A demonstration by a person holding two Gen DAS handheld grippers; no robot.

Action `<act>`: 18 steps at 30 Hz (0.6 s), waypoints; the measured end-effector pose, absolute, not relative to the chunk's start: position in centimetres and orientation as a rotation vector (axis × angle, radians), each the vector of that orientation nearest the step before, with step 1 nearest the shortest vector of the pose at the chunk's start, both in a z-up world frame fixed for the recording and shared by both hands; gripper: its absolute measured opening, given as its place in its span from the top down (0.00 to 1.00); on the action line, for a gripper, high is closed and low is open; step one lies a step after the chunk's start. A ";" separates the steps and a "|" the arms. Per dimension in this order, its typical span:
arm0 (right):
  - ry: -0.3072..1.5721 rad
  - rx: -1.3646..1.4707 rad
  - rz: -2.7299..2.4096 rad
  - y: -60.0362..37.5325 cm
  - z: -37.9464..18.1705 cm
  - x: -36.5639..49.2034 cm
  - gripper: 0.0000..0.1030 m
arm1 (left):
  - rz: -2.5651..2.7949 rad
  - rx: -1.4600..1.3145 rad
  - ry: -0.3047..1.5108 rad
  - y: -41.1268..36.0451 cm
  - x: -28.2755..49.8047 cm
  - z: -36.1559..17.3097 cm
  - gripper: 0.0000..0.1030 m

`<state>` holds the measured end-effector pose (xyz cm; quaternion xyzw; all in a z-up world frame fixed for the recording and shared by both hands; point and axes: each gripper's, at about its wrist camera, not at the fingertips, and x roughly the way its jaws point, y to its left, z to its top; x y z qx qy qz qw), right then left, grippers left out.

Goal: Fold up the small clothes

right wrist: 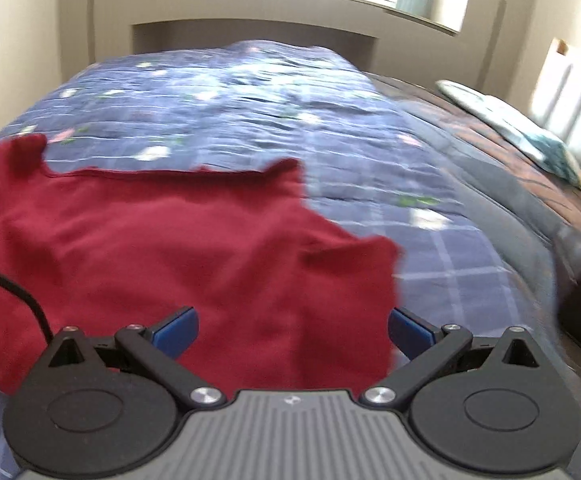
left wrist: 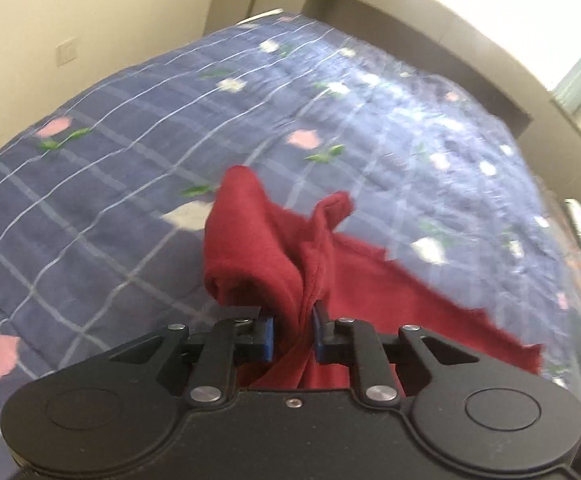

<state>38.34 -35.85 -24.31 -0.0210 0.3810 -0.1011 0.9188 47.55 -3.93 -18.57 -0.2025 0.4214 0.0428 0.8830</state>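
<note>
We are gripping a bunched fold of the red garment [left wrist: 274, 248] between the 2 fingers of the left gripper [left wrist: 293, 330]. The right gripper [right wrist: 292, 330] is hovering wide apart above the garment, which is lying on the blue quilt [right wrist: 274, 96].

The left gripper [left wrist: 293, 334] has a matte black body with two round black discs at its outer corners, black linkage arms pinned by silver round-head screws, and a small screw at the centre of its top edge. Its fingers [left wrist: 267, 338] carry blue pads. The right gripper [right wrist: 292, 330] has the same black discs, arms and silver screws, but a grey ribbed centre plate with a small pale mark. Its blue fingers [right wrist: 175, 330] are broad. A black cable [right wrist: 18, 294] curves at its left.
</note>
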 end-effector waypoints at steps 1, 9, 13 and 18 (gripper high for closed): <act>0.787 -0.036 -0.224 -36.6 -24.2 37.9 0.00 | 0.066 -0.413 0.866 -4.8 47.6 -17.8 0.82; 0.805 0.021 -0.359 -41.7 -23.8 34.3 0.00 | -0.172 -0.310 0.854 -14.2 47.0 -14.1 0.83; 0.833 0.043 -0.423 -43.7 -24.4 33.0 0.00 | -0.307 -0.237 0.881 -20.0 45.8 -14.9 0.83; 0.868 0.073 -0.481 -45.6 -25.1 31.6 0.00 | -0.427 -0.188 0.983 -25.1 44.9 -18.3 0.82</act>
